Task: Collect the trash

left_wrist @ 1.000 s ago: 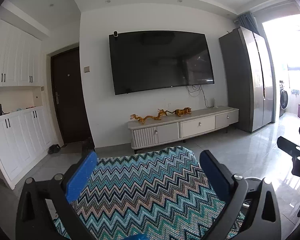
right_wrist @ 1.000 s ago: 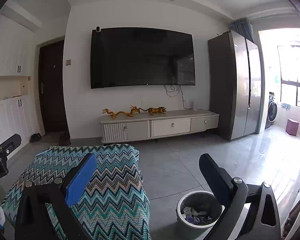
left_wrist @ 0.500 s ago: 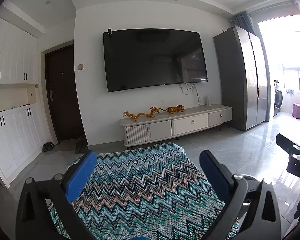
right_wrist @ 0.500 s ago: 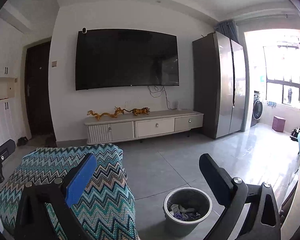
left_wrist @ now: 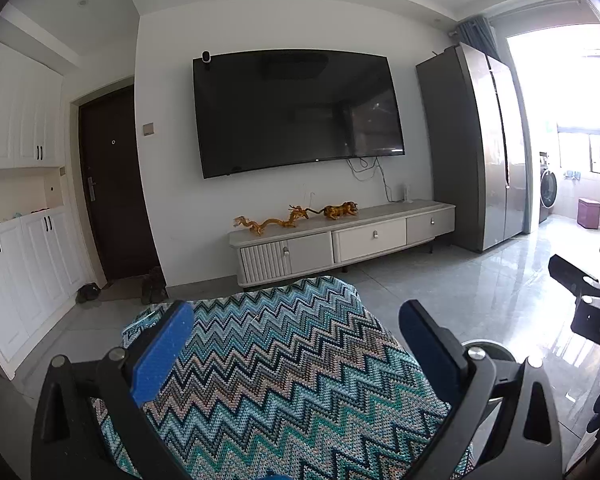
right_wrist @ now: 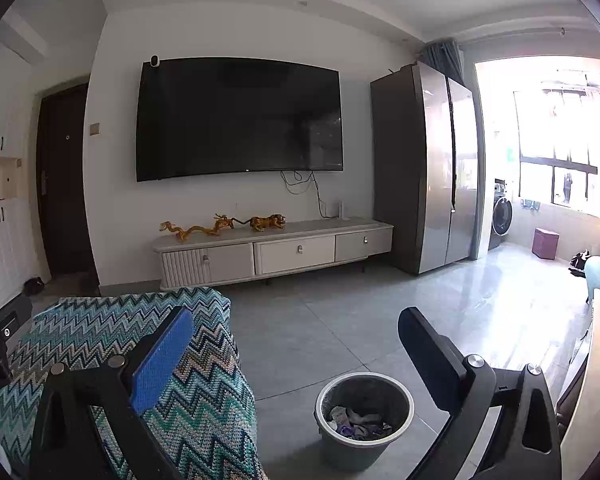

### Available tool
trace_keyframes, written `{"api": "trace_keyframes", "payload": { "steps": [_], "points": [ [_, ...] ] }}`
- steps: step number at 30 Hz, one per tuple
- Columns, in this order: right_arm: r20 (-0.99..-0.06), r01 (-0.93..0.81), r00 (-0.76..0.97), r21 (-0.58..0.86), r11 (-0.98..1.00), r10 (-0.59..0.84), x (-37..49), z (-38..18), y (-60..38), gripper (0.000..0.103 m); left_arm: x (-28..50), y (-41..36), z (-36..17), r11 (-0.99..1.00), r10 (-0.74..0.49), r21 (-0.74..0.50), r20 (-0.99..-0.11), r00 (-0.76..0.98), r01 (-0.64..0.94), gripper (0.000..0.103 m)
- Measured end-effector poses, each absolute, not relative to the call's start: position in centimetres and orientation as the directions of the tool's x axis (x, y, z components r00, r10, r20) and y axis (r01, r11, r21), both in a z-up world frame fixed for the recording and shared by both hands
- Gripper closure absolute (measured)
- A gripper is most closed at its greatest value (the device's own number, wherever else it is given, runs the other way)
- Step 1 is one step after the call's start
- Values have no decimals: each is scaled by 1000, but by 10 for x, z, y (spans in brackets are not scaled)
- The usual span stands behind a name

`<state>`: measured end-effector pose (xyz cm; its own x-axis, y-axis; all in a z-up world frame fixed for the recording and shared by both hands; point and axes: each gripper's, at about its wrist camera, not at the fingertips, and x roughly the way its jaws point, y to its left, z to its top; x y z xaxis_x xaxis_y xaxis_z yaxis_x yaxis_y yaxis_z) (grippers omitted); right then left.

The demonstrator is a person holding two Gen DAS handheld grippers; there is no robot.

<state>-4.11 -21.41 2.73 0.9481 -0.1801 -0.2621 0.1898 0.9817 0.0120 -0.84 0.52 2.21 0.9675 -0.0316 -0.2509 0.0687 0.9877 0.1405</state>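
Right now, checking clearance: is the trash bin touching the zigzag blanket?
Apart. The right wrist view shows bare floor between the trash bin and the zigzag blanket.

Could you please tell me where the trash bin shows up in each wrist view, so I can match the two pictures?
Left wrist: only the trash bin rim peeks out behind the right finger, lower right.
Right wrist: bottom centre, on the floor.
Shared landmark: the zigzag blanket left of it.
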Motion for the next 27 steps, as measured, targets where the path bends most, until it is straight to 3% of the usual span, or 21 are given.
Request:
{"api": "trace_keyframes", "payload": {
  "steps": [27],
  "points": [
    [-265,210,944,21,977,-197,-38,20,-222,0,-2,1,18,991,-26,124,-244,969,58,0]
  ]
}}
